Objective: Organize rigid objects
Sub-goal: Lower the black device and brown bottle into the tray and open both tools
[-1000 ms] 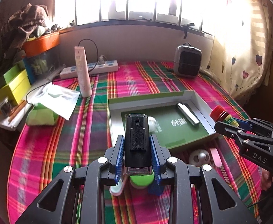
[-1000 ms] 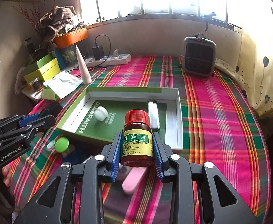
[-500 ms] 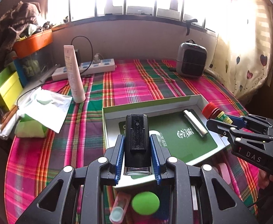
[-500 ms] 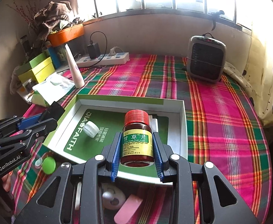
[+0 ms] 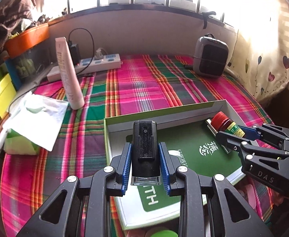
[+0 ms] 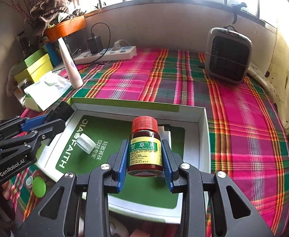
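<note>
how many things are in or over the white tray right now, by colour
black: 1, the black block in the left gripper
red-capped: 1, the medicine bottle in the right gripper
white: 1, the small jar
silver: 1, the flat bar
total: 4

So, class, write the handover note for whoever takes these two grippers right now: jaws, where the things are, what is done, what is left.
Left gripper: jaws shut on the black bottle, held over the tray's near left part.
Right gripper: jaws shut on the red-capped bottle, over the tray's right side.
Already in the tray: small white jar, silver bar.
Left: set both bottles down; the green lid and pink item lie outside the tray.
</note>
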Tool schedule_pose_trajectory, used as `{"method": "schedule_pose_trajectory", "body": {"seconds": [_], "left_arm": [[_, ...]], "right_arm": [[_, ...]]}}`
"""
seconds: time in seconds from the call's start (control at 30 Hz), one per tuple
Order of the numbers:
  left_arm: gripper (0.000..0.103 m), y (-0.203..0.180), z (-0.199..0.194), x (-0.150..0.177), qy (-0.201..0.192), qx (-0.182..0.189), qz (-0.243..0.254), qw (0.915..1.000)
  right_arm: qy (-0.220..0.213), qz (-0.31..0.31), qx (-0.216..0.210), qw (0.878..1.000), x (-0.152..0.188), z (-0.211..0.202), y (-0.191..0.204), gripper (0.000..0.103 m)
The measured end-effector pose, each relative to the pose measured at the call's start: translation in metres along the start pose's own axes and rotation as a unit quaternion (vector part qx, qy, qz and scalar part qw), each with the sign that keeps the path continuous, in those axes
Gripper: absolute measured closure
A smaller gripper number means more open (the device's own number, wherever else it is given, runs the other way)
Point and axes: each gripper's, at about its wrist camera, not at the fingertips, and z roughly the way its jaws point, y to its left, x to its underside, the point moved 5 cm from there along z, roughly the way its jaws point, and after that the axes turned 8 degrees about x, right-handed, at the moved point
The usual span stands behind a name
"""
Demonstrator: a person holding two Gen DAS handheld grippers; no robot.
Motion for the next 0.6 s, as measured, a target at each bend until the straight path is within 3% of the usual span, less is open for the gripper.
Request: {"method": "schedule_pose_trajectory", "body": {"seconds": [0.6], "left_arm": [[0.077, 0.007, 0.032, 0.002, 0.031, -0.003, -0.003, 0.9995]], "right_arm": [[0.021, -0.011, -0.006, 1.000, -0.007, 0.029, 0.007, 0.070]]}}
